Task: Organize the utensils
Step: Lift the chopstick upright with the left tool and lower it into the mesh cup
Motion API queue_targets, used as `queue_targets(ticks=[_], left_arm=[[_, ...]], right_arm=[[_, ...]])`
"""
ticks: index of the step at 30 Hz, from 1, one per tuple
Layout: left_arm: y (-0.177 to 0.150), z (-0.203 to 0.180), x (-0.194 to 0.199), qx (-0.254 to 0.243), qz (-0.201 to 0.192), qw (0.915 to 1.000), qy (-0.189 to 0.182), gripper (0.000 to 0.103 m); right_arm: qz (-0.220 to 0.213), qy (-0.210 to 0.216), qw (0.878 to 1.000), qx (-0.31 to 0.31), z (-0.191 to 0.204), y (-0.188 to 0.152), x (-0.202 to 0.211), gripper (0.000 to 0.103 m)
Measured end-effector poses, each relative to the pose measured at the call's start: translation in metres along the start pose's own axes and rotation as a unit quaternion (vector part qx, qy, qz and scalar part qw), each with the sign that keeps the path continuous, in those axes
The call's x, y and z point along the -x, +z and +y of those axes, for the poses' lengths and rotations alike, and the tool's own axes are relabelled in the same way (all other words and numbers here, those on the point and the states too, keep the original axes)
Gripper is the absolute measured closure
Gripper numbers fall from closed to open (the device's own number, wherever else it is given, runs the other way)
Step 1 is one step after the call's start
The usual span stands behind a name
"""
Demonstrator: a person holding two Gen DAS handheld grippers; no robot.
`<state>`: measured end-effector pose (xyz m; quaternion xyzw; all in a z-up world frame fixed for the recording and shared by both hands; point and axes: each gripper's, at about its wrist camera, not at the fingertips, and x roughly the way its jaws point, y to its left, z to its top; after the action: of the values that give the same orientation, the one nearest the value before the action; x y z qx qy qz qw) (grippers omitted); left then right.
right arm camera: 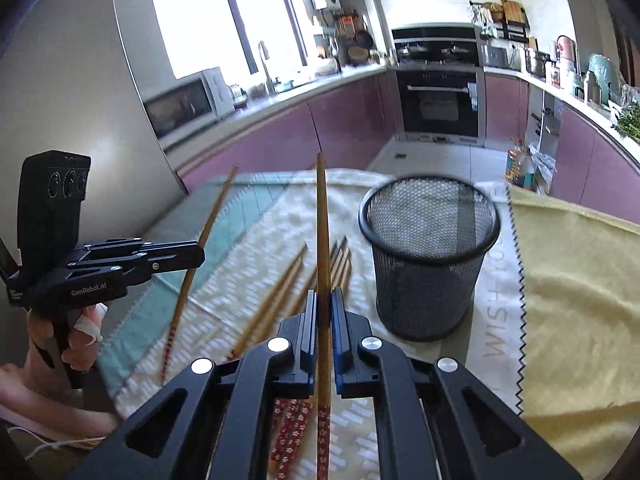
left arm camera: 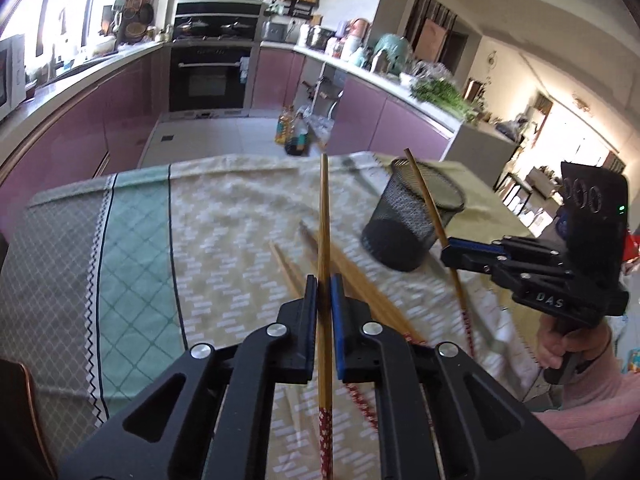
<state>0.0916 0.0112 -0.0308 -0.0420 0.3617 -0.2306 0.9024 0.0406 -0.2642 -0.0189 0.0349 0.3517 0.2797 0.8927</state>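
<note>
My left gripper (left arm camera: 324,280) is shut on a wooden chopstick (left arm camera: 324,208) with a red patterned handle, lifted above the cloth and pointing away. My right gripper (right arm camera: 324,296) is shut on a second chopstick (right arm camera: 321,216), also raised. Each view shows the other gripper too: the right gripper (left arm camera: 450,250) with its chopstick (left arm camera: 424,200) beside the cup, and the left gripper (right arm camera: 198,256) with its tilted chopstick (right arm camera: 212,216). A black mesh cup (right arm camera: 428,256) stands upright on the cloth, and nothing shows inside it. Several loose chopsticks (right arm camera: 288,280) lie on the cloth between the grippers.
A patterned tablecloth (left arm camera: 224,220) with a green stripe covers the table, and a yellow cloth (right arm camera: 580,280) lies to the right of the cup. Beyond the table's far edge are the kitchen floor, bottles (left arm camera: 292,132) and purple cabinets. A person's hand (left arm camera: 560,344) holds the right gripper's handle.
</note>
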Motion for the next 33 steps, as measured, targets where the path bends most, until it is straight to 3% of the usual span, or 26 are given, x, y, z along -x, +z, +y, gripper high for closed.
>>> queue_targets(ticks=[11,23,28,33], left_arm=[[0.043,-0.025,0.058,-0.018,-0.086,0.9939,-0.067,0.096],[0.124,-0.060,0.059,-0.042,-0.133,0.9837,-0.113,0.096],[0.151,-0.071,0.048,-0.047,-0.140,0.9825,-0.113,0.096],[0.157,-0.086,0.018,-0.063,-0.112,0.9867,-0.099,0.096]], right_arm=[[-0.093,0.014,0.996,0.006,-0.001,0.029,0.047,0.097],[-0.188,-0.016,0.982,-0.003,-0.032,0.085,0.068,0.097],[-0.204,-0.036,0.978,0.001,-0.043,0.102,0.063,0.097],[-0.187,-0.056,0.981,0.007,-0.055,0.104,0.038,0.097]])
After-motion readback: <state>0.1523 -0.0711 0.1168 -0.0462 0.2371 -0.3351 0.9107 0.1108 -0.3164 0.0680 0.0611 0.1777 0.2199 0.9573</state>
